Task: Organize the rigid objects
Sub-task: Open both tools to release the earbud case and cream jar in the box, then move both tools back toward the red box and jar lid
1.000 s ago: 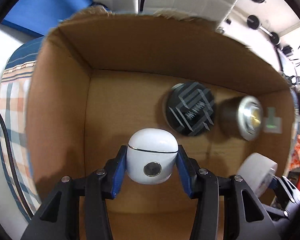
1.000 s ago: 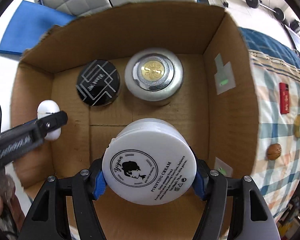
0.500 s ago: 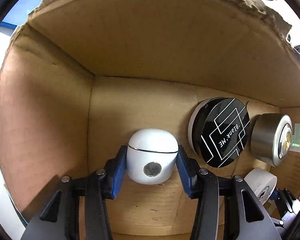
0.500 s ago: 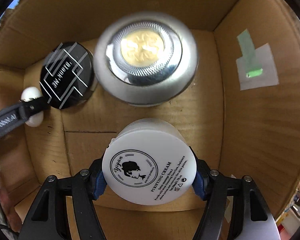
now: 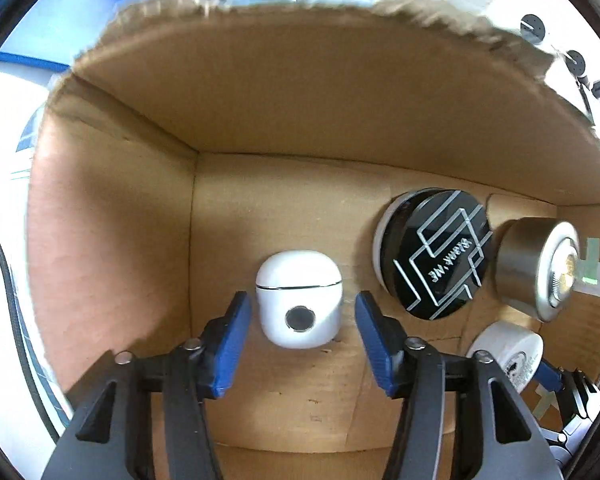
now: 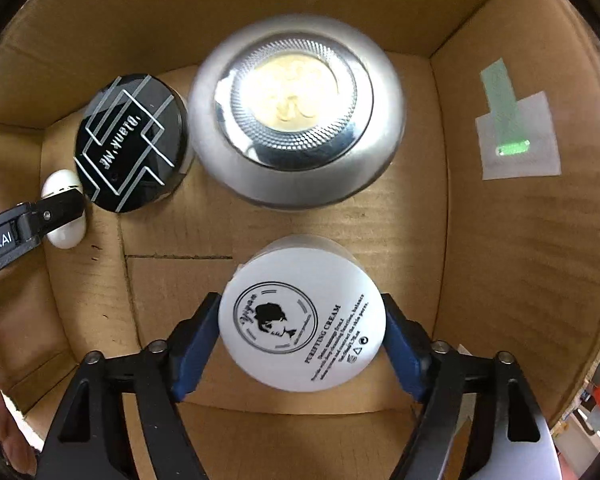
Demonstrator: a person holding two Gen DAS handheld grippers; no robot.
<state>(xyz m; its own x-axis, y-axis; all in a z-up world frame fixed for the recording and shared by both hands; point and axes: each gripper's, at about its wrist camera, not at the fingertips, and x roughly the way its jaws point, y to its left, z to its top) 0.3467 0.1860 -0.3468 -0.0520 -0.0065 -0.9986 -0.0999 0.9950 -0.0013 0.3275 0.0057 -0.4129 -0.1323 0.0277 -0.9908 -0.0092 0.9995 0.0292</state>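
Inside the cardboard box [image 5: 112,240], the white earbud case [image 5: 299,300] is seen lying on the floor between the spread left tongs [image 5: 299,332], untouched. The white cream jar [image 6: 302,314] is clamped by the right tongs [image 6: 302,340], just in front of the silver jar [image 6: 296,112] and black compact [image 6: 130,142].

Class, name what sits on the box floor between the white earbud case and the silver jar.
The black compact lies between the white earbud case and the silver jar, on the cardboard box floor. Both wrist views show it.
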